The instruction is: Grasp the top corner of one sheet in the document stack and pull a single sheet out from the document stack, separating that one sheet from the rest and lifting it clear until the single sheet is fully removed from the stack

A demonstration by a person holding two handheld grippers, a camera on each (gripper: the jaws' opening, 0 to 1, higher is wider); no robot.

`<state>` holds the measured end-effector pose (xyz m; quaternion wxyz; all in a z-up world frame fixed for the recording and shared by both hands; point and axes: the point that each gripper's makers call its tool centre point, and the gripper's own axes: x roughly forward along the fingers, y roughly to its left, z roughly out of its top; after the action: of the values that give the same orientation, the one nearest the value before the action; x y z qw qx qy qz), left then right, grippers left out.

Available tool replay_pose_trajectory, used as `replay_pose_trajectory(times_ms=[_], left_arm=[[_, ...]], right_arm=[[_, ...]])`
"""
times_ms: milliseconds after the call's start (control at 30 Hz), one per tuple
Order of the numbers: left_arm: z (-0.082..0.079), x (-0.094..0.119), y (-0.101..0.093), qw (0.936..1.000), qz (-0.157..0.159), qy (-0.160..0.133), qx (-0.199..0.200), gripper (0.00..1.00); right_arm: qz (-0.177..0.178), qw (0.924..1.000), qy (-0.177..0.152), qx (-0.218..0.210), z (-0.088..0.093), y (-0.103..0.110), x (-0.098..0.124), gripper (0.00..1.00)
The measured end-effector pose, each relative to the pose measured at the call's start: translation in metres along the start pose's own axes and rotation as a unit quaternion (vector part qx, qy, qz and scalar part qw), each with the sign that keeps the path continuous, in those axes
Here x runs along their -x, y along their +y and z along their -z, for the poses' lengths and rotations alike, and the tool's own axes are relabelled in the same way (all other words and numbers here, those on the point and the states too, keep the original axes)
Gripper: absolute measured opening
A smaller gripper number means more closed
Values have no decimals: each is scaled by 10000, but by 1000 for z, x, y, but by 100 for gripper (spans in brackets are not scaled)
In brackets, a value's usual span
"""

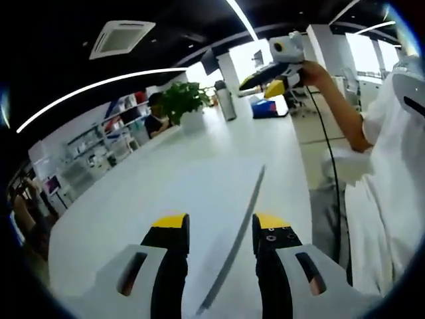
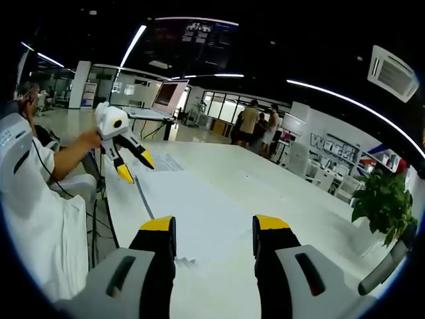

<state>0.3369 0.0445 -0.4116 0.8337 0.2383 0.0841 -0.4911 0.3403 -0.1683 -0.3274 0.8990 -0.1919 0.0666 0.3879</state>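
The document stack (image 2: 192,206) lies flat on the white table (image 2: 279,186), with a dark left edge and a slightly crumpled near edge. In the left gripper view its edge (image 1: 232,246) runs as a dark line between my jaws. My left gripper (image 1: 221,222) is open above the paper with nothing in it. It also appears as the left gripper (image 2: 136,167), held up in a hand, jaws apart. My right gripper (image 2: 214,224) is open over the near edge of the stack. Seen from the other side, the right gripper (image 1: 265,83) hangs high above the table in a hand.
A potted plant (image 1: 180,100), a grey flask (image 1: 227,101) and a blue box (image 1: 265,107) stand at the table's far end. The plant (image 2: 382,199) is also at the right. The person in white (image 1: 392,166) stands at the table's side. Several people (image 2: 255,126) stand far off.
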Motion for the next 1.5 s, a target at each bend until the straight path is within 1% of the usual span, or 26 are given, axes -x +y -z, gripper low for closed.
replay_pose_trajectory(times_ms=[200, 333, 500, 600, 733, 800, 1100, 1167, 1367, 1500], left_arm=[[3, -8, -5, 10000, 74, 36, 13, 39], [7, -15, -9, 9998, 146, 112, 0, 39], [15, -24, -12, 9995, 150, 271, -95, 39], [18, -28, -13, 9993, 168, 307, -109, 38], [23, -31, -12, 9990, 135, 373, -199, 34], [24, -32, -11, 9989, 134, 405, -198, 34], [26, -36, -12, 9989, 193, 391, -171, 31], [24, -37, -14, 9993, 240, 283, -79, 30], [26, -38, -13, 9992, 197, 301, -188, 25], [25, -39, -17, 9990, 276, 274, -237, 18]], right_arm=[[-9, 10000, 4, 14, 0, 1, 0, 46], [-2, 10000, 1, 8, 0, 0, 0, 46], [-24, 10000, 33, 19, 1, 1, -3, 46], [-20, 10000, 17, 15, 0, 1, -2, 46], [6, 10000, -6, 6, -1, 0, 0, 46], [4, 10000, -3, 8, -1, 0, -1, 46], [2, 10000, 4, 11, -1, -1, -1, 46], [-6, 10000, 6, 18, -1, 0, -2, 46], [-4, 10000, 6, 14, -1, 0, -2, 46], [-5, 10000, 1, 15, -2, 0, -1, 46]])
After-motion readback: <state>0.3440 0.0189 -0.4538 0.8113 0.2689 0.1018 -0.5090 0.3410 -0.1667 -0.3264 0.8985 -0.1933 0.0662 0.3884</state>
